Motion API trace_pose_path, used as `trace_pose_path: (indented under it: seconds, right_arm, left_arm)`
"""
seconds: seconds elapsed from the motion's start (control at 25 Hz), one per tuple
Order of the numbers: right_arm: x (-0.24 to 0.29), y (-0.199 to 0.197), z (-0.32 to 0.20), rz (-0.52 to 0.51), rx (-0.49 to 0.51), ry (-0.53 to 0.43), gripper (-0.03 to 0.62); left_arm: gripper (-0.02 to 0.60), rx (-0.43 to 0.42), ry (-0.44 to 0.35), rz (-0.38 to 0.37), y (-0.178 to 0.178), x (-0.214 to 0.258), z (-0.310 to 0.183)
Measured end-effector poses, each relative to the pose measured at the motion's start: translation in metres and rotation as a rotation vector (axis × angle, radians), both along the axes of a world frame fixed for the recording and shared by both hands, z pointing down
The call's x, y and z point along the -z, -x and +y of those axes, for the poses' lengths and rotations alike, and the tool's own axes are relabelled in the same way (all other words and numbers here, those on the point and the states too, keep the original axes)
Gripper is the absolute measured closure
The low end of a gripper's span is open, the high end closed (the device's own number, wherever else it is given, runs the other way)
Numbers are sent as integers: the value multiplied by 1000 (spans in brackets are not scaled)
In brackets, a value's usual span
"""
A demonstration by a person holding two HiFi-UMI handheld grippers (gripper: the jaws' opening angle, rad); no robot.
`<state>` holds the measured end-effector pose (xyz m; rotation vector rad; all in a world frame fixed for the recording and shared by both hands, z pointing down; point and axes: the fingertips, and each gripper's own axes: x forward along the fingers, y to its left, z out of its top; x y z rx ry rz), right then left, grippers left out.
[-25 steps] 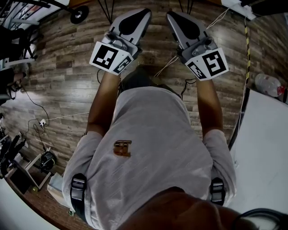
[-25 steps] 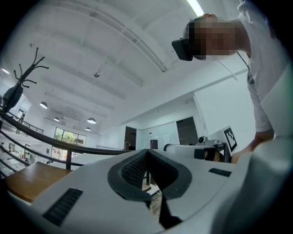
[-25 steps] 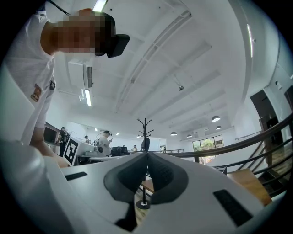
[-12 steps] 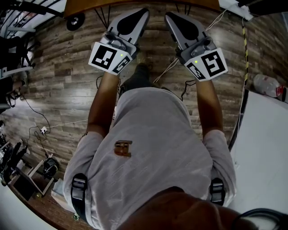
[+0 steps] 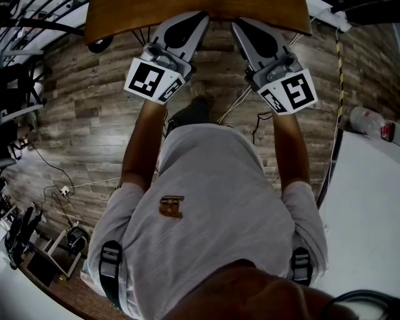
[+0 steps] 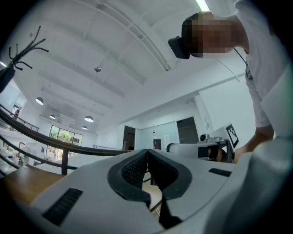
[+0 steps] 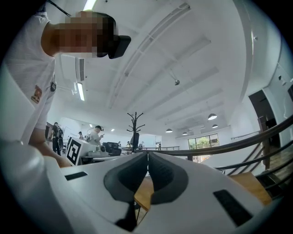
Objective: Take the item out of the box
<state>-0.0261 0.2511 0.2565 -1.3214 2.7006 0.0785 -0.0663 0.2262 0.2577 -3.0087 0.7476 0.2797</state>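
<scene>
Both are held side by side at 12 o'clock, left tool (image 5: 200, 17) and right tool (image 5: 237, 21), jaws pressed together on nothing, at the wooden surface (image 5: 125, 17) edge. An approach is judged; no box is seen.

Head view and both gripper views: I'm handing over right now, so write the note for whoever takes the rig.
Left gripper: shut, empty.
Right gripper: shut, empty.
Both are held side by side in front of the person, tips at the near edge of the wooden table.
Box and item: in no view.
Done: nothing that shows.
Left: find the box, open it if needed, take the item out.
</scene>
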Motion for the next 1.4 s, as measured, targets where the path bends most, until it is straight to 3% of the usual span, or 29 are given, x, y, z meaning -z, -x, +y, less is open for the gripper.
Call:
trace_pose_path:
  seconds: [0.24,0.64,1.08,1.4]
  right_arm:
    - [-3,12,-101,8,-28,20,562]
    - [-6,20,-216,37,-81,34,562]
    - [-10,30,-283,70,-94,59,562]
    - [-17,19,-322,69,-64,56,562]
  left_arm:
    - [561,-28,8,-2,11,-1,-104]
    - [561,-74,1,4,22,1,-224]
    - [561,-101,8,-2,27,-2,-292]
    - [561,-73,22,-10,14,-12,-328]
